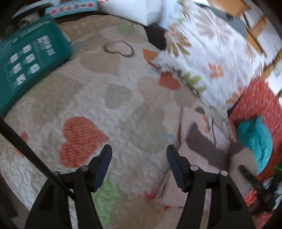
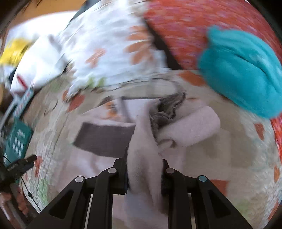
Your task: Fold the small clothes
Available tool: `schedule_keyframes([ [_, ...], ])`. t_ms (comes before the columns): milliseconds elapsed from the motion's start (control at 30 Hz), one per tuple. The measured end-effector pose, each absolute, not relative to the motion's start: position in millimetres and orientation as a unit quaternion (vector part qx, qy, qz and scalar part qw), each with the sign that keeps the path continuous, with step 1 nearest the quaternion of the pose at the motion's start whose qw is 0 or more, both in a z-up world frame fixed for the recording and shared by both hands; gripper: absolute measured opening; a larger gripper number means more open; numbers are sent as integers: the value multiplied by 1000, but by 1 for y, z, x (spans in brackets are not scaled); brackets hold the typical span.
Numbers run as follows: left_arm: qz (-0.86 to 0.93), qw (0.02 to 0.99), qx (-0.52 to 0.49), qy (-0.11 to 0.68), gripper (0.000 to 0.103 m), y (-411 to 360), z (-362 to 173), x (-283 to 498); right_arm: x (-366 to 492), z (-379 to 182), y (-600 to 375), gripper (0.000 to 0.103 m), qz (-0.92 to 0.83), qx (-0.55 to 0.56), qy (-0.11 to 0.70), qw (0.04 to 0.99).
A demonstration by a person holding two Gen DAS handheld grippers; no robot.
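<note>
A small pale pink garment (image 2: 146,151) with a dark grey-brown panel (image 2: 105,139) lies on the heart-patterned quilt (image 1: 123,98). My right gripper (image 2: 143,169) is shut on a bunched fold of the pink garment and holds it raised. The same garment shows in the left wrist view (image 1: 199,141) at the right. My left gripper (image 1: 139,158) is open and empty above the quilt, to the left of the garment. Both views are blurred by motion.
A teal package (image 1: 30,65) lies at the quilt's left. A floral pillow (image 1: 208,52) and a red patterned cushion (image 1: 259,105) lie at the back right. A turquoise cloth (image 2: 243,70) rests on the red cushion. A white box (image 1: 134,10) stands at the back.
</note>
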State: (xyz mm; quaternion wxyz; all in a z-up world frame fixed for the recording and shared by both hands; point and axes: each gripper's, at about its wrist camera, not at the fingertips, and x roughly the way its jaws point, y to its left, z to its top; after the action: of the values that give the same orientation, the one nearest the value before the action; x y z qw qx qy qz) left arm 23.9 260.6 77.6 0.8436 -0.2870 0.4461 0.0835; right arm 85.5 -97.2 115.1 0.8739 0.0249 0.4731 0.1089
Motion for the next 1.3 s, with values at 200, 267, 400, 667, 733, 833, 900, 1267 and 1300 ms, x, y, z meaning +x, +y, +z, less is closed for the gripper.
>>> schedule_keyframes([
  [200,96,844,-325,416,65,292,91,11,109,65,13,22,121,-74,498,855],
  [267,96,841,-337,413,65,299,91,11,107,53,35,22,116,-106,500,852],
  [400,97,837,-351,409,65,306,91,11,102,39,68,26,113,-182,490,845],
  [667,102,832,-359,411,65,308,86,10,80,78,73,48,306,-98,499,805],
  [733,99,831,-356,415,65,305,83,11,78,92,56,51,301,-85,486,816],
  [833,85,832,-348,423,65,292,80,16,76,103,12,51,263,-56,478,836],
  [900,69,834,-339,430,65,279,78,20,72,102,-15,51,244,-46,479,842],
  [1267,61,833,-330,440,65,254,71,33,81,58,-30,31,249,33,500,829],
  [1300,67,833,-331,438,65,257,71,33,85,50,-20,31,254,34,509,822],
])
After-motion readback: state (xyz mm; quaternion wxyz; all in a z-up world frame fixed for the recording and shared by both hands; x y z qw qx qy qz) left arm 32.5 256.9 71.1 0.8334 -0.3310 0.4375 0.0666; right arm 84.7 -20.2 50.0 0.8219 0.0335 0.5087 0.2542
